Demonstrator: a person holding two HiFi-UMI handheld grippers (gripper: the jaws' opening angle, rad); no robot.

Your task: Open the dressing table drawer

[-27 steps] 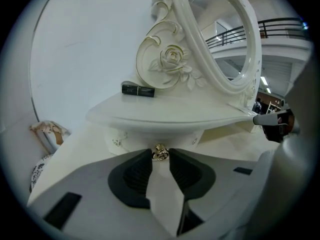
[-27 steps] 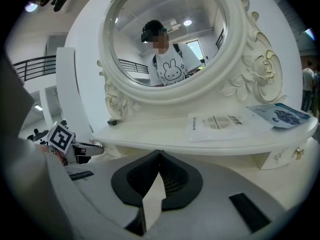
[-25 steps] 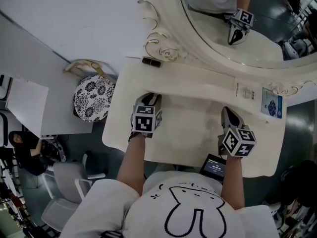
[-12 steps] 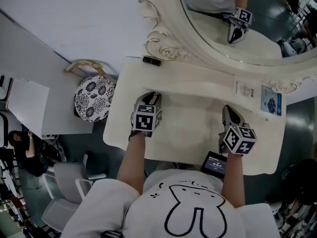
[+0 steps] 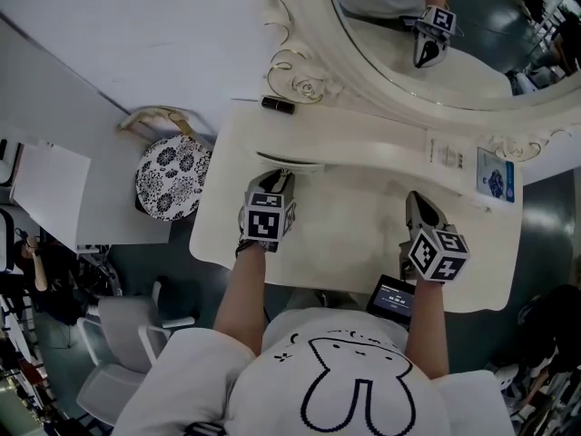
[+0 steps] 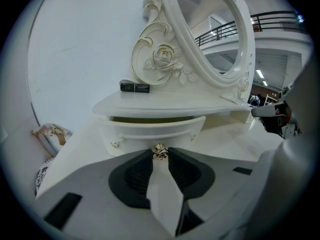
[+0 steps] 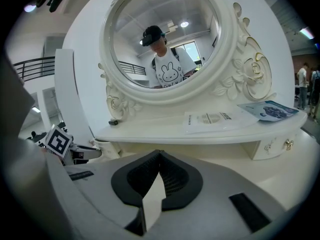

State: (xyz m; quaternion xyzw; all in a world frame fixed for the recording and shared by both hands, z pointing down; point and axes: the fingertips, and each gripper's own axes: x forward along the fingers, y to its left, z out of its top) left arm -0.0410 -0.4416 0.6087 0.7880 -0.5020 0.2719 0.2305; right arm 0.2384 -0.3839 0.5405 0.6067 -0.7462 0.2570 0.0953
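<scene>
Left gripper (image 5: 278, 176) pinched the gold knob (image 6: 159, 152).
The drawer (image 6: 150, 131) stood slightly out at the left end of the dressing table (image 5: 354, 239), under its shelf; only the left gripper view showed the knob. Right gripper (image 7: 159, 160) jaws were together, empty. Print on 2 leaflets (image 7: 212, 119) was illegible.

Head view steeply down over dressing table (image 5: 345, 234); L/R gripper views low, close, toward shared mirror (image 5: 481, 71).

1. A round stool (image 5: 172, 178) with a black-and-white floral seat is set on the dark floor (image 5: 184, 289).
2. A white wall (image 5: 136, 34) is seen just behind the stool.
3. A grey chair (image 5: 123, 321) is placed near the stool, away from that wall.
</scene>
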